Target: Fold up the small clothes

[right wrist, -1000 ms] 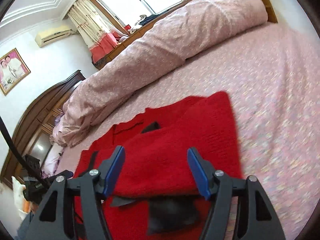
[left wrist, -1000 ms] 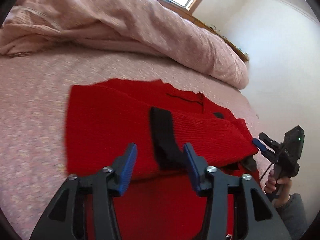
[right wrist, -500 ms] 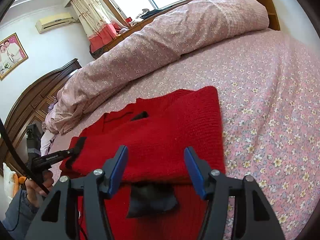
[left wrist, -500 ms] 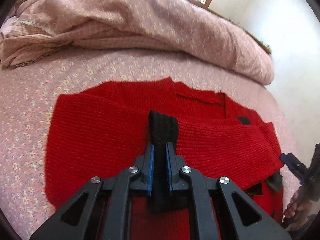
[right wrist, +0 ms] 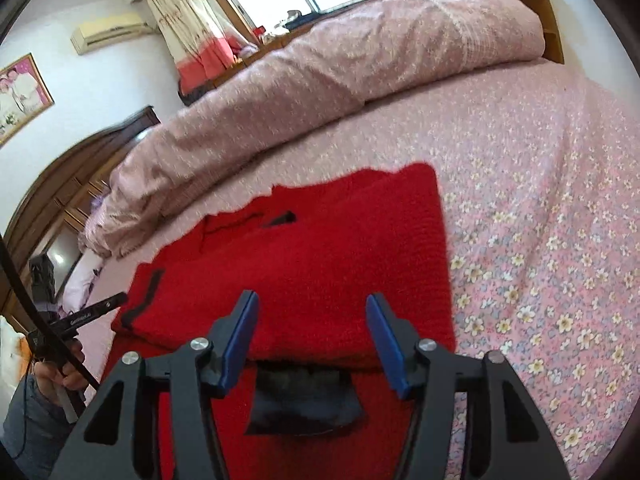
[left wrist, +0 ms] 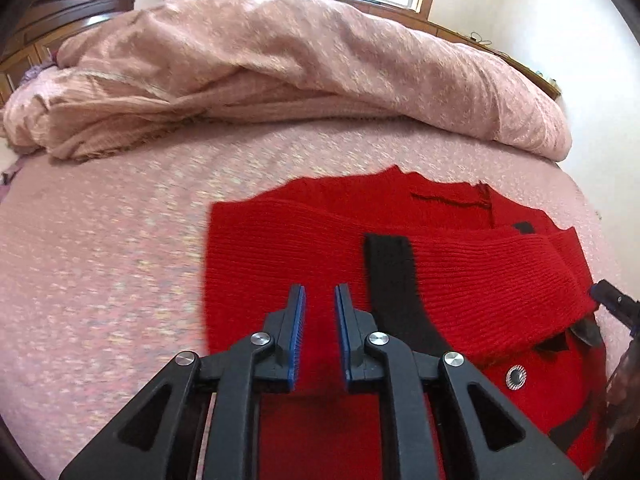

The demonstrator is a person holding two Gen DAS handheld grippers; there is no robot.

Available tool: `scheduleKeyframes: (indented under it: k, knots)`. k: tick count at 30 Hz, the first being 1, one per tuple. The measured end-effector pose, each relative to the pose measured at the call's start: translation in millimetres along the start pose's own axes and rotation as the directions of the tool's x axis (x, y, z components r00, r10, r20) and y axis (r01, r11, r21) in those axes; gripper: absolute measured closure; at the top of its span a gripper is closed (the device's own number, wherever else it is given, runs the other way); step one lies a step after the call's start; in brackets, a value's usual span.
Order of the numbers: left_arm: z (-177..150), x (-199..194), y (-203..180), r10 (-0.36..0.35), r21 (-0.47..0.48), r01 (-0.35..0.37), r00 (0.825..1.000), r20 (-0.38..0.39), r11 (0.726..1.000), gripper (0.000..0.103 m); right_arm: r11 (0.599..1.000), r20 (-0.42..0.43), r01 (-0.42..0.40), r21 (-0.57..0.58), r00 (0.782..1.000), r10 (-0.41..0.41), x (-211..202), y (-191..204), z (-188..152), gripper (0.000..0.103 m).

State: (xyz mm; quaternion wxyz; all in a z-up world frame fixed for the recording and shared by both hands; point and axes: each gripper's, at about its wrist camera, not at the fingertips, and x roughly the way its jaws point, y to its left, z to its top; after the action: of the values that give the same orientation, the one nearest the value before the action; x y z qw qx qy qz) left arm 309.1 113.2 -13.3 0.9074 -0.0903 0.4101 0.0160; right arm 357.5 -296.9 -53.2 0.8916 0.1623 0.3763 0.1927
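ribbed matt red knit sweater [left wrist: 460,280] on soft floral cotton bedsheet [right wrist: 540,240].

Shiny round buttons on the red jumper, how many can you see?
1. A shiny round metal button sits on the red knitted jumper, just below the folded sleeve. More may hide under the folds.

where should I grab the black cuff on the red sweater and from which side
Take the black cuff near its free end, the squared tip lying flat across the folded red sweater. Probably come from the near side with the left tongs, jaws straddling its width: the strip runs towards them, so both long edges are exposed, and its near part disappears behind the tongs.
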Motion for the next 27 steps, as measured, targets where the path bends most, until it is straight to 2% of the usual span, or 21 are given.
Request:
scheduleKeyframes:
  k: [3,5,8,12,15,16,17,18,20,27]
  knots:
    - [-5,-3,17,0.026,0.006,-0.026,1.0,0.01,1.0,0.092,1.0,-0.011,0.015,0.022,1.0,-0.014,1,-8,-2,0.045]
    - [-11,0,28,0.032,-0.011,-0.032,0.999,0.004,0.999,0.092,0.999,-0.018,0.034,0.036,0.999,-0.033,3,-15,-4,0.058]
    - [-14,12,40,0.029,-0.047,-0.03,0.999,-0.024,0.998,0.092,0.997,-0.021,0.051,0.064,0.999,-0.05,4,-21,-5,0.07]
    - [-5,13,33,0.008,-0.026,-0.008,1.0,0.001,1.0,0.092,0.998,0.043,-0.001,0.062,0.999,-0.001,-3,-17,4,0.07]
    - [-1,18,21,0.014,0.027,-0.015,1.0,0.017,1.0,0.092,0.998,0.015,0.016,0.062,1.0,-0.017,16,-21,14,0.07]
    - [-3,21,18,0.024,0.045,-0.024,1.0,0.012,0.999,0.092,0.997,-0.015,0.056,0.059,0.998,-0.055,26,-25,16,0.077]
    - [-4,24,15,0.033,0.059,-0.033,0.999,0.004,0.998,0.092,0.989,-0.044,0.139,0.049,0.99,-0.137,35,-28,16,0.101]
    - [-6,27,14,0.04,0.071,-0.04,0.999,-0.003,0.997,0.092,0.984,-0.051,0.172,0.053,0.984,-0.17,38,-32,15,0.103]
    - [-10,30,12,0.056,0.102,-0.055,0.998,-0.004,0.993,0.092,0.983,-0.042,0.146,0.107,0.989,-0.143,37,-42,14,0.103]
    - [-8,24,17,0.048,0.089,-0.048,0.999,0.0,0.995,0.092,0.964,0.0,0.232,0.133,0.972,-0.234,25,-52,10,0.103]
